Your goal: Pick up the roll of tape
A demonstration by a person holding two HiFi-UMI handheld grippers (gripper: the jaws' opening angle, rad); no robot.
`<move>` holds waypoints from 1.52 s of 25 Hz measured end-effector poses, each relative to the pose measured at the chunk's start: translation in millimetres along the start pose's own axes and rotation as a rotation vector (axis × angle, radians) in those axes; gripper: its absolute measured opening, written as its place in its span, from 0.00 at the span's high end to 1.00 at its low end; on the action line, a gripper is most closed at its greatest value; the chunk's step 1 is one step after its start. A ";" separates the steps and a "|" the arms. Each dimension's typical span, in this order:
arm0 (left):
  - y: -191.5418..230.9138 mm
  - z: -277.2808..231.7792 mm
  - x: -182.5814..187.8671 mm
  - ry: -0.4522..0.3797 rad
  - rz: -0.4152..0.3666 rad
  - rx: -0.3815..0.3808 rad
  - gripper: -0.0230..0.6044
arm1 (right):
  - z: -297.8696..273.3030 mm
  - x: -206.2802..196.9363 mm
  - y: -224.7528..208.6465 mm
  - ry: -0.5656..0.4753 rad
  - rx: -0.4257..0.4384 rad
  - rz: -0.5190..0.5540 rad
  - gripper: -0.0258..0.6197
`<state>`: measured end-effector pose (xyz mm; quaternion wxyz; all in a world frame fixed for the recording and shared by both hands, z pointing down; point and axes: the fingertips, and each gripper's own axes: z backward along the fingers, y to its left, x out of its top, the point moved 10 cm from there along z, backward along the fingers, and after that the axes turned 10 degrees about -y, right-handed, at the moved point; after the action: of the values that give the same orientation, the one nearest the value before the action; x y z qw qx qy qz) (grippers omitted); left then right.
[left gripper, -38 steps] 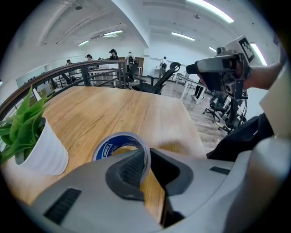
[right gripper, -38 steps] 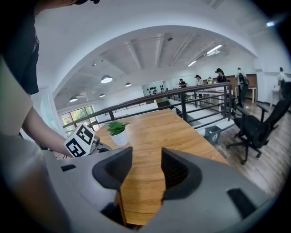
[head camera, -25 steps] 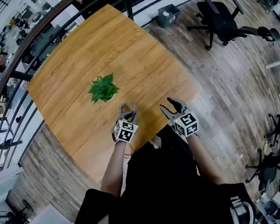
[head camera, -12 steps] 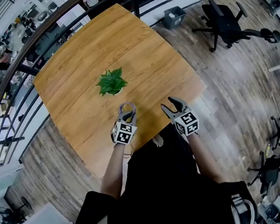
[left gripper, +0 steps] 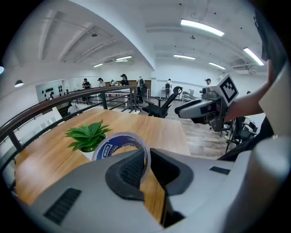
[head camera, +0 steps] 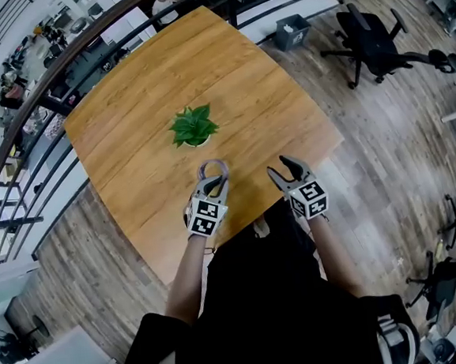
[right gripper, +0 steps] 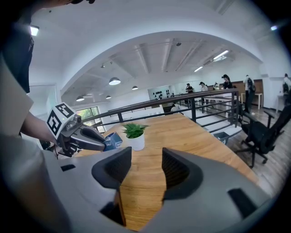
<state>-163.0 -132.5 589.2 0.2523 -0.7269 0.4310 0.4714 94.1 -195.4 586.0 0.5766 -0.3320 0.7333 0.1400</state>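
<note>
The roll of tape (left gripper: 117,144), clear with a blue printed core, hangs above the wooden table (head camera: 156,88), its rim pinched between the jaws of my left gripper (left gripper: 148,164). In the head view the tape (head camera: 213,170) stands upright at the tip of the left gripper (head camera: 214,183), just in front of the potted plant (head camera: 192,126). My right gripper (head camera: 288,172) hovers over the table's near edge to the right, open with nothing between its fingers. The right gripper view shows its jaws (right gripper: 146,168) apart over bare wood, with the left gripper (right gripper: 86,136) and tape (right gripper: 112,140) at the left.
A small green plant in a white pot (right gripper: 135,136) stands mid-table. A dark railing (right gripper: 200,103) runs behind the table's far edge. Office chairs (head camera: 374,38) and a small bin (head camera: 292,30) stand on the wood floor at the right.
My left gripper has lifted the tape off the table and carried it a little toward the plant. The right gripper has drifted slightly sideways, still open.
</note>
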 end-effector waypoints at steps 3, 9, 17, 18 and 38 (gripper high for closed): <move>0.7 10.9 5.9 -0.027 0.006 0.008 0.88 | -0.3 -1.9 6.5 -0.016 0.004 0.009 0.60; 1.4 34.5 12.1 -0.073 0.010 0.016 0.88 | 1.1 -2.0 23.4 -0.043 -0.002 0.021 0.58; -3.9 60.4 16.7 -0.125 -0.006 0.018 0.88 | 9.2 -3.4 41.9 -0.053 -0.014 0.044 0.56; -3.6 62.7 17.0 -0.135 -0.006 0.021 0.88 | 9.8 -3.4 43.6 -0.053 -0.013 0.048 0.56; 7.6 95.3 12.1 -0.202 0.016 0.069 0.88 | 9.3 12.3 65.2 -0.063 -0.017 0.118 0.56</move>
<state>-211.9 -67.3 537.8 0.3156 -0.6631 0.4250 0.5292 57.4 -145.7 560.1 0.5874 -0.2883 0.7319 0.1902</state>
